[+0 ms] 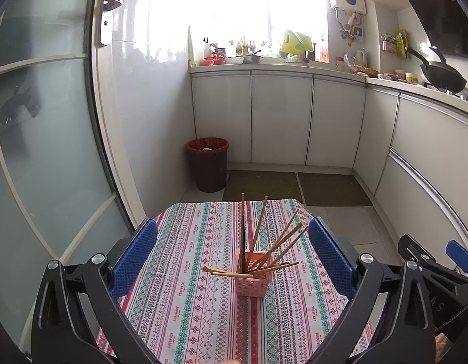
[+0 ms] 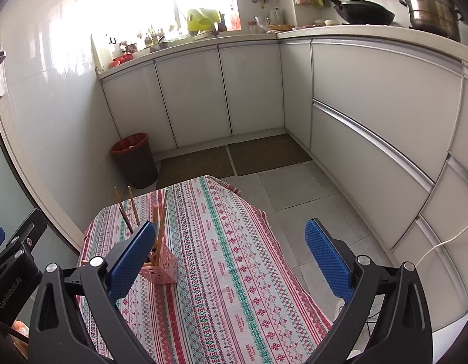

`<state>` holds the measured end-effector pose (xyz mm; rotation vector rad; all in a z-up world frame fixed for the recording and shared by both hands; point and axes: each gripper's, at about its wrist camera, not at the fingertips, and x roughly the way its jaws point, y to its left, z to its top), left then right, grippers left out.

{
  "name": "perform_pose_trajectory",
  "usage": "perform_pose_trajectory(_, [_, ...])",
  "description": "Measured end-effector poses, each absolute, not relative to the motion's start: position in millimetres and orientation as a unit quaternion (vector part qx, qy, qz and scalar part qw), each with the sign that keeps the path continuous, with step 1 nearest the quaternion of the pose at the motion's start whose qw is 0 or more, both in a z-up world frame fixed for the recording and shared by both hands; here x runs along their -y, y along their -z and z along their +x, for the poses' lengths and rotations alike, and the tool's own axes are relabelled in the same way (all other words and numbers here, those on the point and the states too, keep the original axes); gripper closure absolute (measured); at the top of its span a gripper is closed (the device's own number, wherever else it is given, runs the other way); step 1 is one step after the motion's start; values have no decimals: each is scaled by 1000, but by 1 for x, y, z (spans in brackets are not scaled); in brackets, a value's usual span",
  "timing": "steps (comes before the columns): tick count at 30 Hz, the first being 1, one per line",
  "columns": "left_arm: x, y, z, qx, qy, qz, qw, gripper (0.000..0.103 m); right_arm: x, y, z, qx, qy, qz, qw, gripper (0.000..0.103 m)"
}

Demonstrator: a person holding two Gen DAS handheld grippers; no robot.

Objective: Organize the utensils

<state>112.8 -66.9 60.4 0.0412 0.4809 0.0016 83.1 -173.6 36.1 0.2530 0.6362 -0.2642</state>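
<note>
A pink perforated holder (image 1: pixel 253 282) stands on the patterned tablecloth (image 1: pixel 185 309), with several wooden chopsticks (image 1: pixel 258 230) fanned out of it; two (image 1: pixel 224 271) lie across its rim, sticking out left. My left gripper (image 1: pixel 234 261) is open and empty, its blue pads (image 1: pixel 133 261) on either side of the holder, held back from it. My right gripper (image 2: pixel 230 261) is open and empty over the cloth (image 2: pixel 234 257). In the right wrist view the holder (image 2: pixel 161 268) sits partly behind the left pad (image 2: pixel 130 261), chopsticks (image 2: pixel 159 227) rising above.
A dark bin with a red liner (image 1: pixel 208 163) stands on the floor beyond the table, next to white cabinets (image 1: pixel 279 118). Two floor mats (image 1: pixel 331 189) lie before them. A glass door (image 1: pixel 36 121) is at the left. A wok (image 2: pixel 364 10) sits on the counter.
</note>
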Motion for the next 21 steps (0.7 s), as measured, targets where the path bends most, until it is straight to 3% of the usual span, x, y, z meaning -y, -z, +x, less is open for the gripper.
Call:
perform_pose_trajectory(6, [71,-57,111,-231,13,26,973,24,174,-33,87,-318,127,127,931,7])
perform_pose_trajectory(12, [73,-54,112,-233,24,30,972,30,176,-32,88,-320,127,130,930,7])
perform_pose_trajectory(13, [73,-54,113,-234,24,30,971,29,176,-32,89,-321,126,131,930,7])
perform_pose_trajectory(16, [72,-55,114,-235,21,22,971,6,178,-33,87,-319,127,135,930,7])
perform_pose_trajectory(21, [71,-58,113,-235,13,20,972,7,178,-37,85,-314,129,135,931,7])
